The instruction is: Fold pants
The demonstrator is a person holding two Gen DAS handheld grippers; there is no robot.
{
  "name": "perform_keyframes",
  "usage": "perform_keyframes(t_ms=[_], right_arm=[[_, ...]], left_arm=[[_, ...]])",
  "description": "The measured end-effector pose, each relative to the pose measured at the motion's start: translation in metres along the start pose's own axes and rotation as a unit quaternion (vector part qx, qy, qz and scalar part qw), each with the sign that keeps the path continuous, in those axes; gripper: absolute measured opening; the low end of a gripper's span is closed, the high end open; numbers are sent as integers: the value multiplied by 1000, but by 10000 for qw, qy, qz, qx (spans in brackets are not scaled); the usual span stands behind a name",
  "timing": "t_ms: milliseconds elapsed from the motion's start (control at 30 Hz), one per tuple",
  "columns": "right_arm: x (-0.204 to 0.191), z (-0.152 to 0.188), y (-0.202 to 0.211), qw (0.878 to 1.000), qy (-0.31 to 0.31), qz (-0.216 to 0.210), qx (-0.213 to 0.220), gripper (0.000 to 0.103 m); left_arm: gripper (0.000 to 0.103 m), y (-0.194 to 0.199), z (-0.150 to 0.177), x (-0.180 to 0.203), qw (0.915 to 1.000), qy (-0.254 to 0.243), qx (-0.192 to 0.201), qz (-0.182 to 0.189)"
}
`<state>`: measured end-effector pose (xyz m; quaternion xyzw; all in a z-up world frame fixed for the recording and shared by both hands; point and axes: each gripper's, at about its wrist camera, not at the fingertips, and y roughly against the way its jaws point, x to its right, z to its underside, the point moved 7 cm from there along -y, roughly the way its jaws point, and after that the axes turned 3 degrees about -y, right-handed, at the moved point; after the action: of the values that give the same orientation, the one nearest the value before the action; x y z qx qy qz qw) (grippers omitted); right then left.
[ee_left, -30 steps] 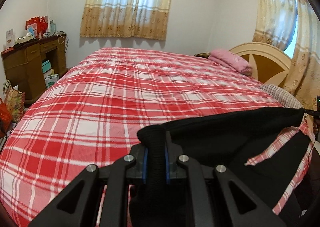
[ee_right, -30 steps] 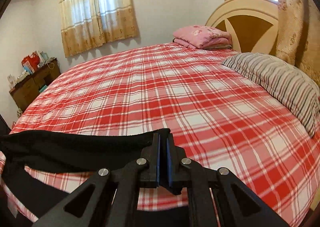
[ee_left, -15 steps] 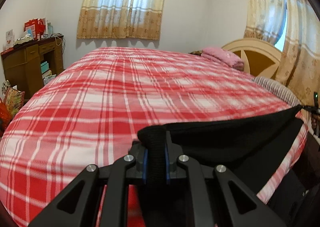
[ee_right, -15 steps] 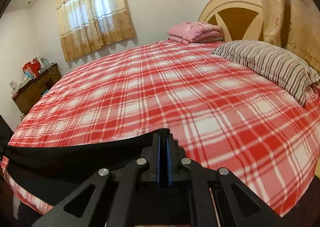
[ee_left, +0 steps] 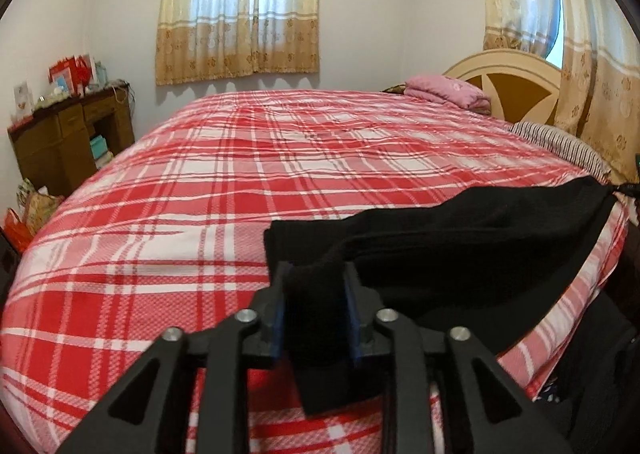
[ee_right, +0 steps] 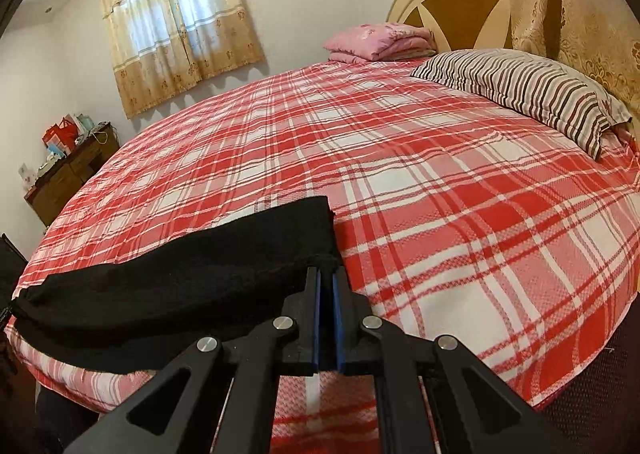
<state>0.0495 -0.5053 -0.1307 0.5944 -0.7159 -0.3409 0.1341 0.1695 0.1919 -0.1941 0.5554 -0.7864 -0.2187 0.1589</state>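
Black pants (ee_left: 460, 246) lie stretched across the near edge of the red plaid bed (ee_left: 200, 194), with the rest hanging over the side. My left gripper (ee_left: 314, 274) is at their left end. Its jaws are opening, and a thick fold of the black cloth still sits loosely between the blue pads. In the right wrist view the pants (ee_right: 180, 278) run off to the left from my right gripper (ee_right: 327, 274), which is shut on their right corner just above the bed (ee_right: 440, 194).
A striped pillow (ee_right: 528, 90) and a folded pink blanket (ee_right: 376, 40) lie by the headboard (ee_right: 452, 10) at the far right. A wooden desk (ee_left: 68, 138) with boxes stands against the left wall, with bags (ee_left: 28, 210) on the floor beside it.
Both grippers have come forward and down to the bed, and the pants' top edge now rests on the cover. The left jaws have spread apart around the cloth. The right jaws stay shut.
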Motion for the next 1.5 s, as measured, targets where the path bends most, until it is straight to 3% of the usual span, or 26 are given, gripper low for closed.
perform_keyframes(t_ms=[67, 167, 400, 467, 533, 567, 733, 833, 900, 1000, 1167, 1267, 1400, 1433, 1500], right_arm=[[2, 3, 2, 10000, 24, -1, -23, 5], [4, 8, 7, 10000, 13, -31, -66, 6], [23, 12, 39, 9991, -157, 354, 176, 7], [21, 13, 50, 9988, -157, 397, 249, 13], [7, 11, 58, 9989, -85, 329, 323, 46], [-9, 10, 62, 9991, 35, 235, 356, 52], [-114, 14, 48, 9941, 1070, -68, 165, 55], [-190, 32, 31, 9820, 1824, -486, -45, 55], [-247, 54, 17, 9670, 2368, -903, -265, 55], [-319, 92, -6, 9388, 3141, -1313, -530, 55], [-390, 152, -31, 8947, 4106, -1565, -804, 55], [-405, 172, -46, 8771, 4563, -1315, -722, 50], [-408, 175, -56, 8702, 4714, -1218, -747, 24], [-408, 174, -54, 8699, 4722, -1215, -738, 13], [-406, 173, -47, 8693, 4707, -1304, -758, 4]], left_arm=[[46, 3, 3, -3, 9999, -47, -3, -116], [56, 11, 8, -6, 9996, -154, -26, -239], [58, 36, 29, -20, 9973, -351, -273, -588], [58, 43, 35, -25, 9966, -317, -316, -686], [58, 48, 37, -29, 9966, -181, -316, -741], [58, 50, 36, -27, 9971, -120, -262, -710], [58, 48, 17, -6, 9993, 66, -13, -368], [58, 40, 9, 6, 9996, 165, 73, -212], [58, 33, 8, 13, 9996, 243, 12, -154], [58, 22, 13, 19, 9994, 223, -126, -242], [58, 17, 19, 21, 9986, 424, -222, -231], [55, 20, 20, 22, 9986, 436, -188, -244], [49, 21, 17, 22, 9984, 477, -112, -293], [42, 22, 16, 21, 9983, 468, -103, -338], [33, 23, 14, 20, 9984, 466, -50, -318]])
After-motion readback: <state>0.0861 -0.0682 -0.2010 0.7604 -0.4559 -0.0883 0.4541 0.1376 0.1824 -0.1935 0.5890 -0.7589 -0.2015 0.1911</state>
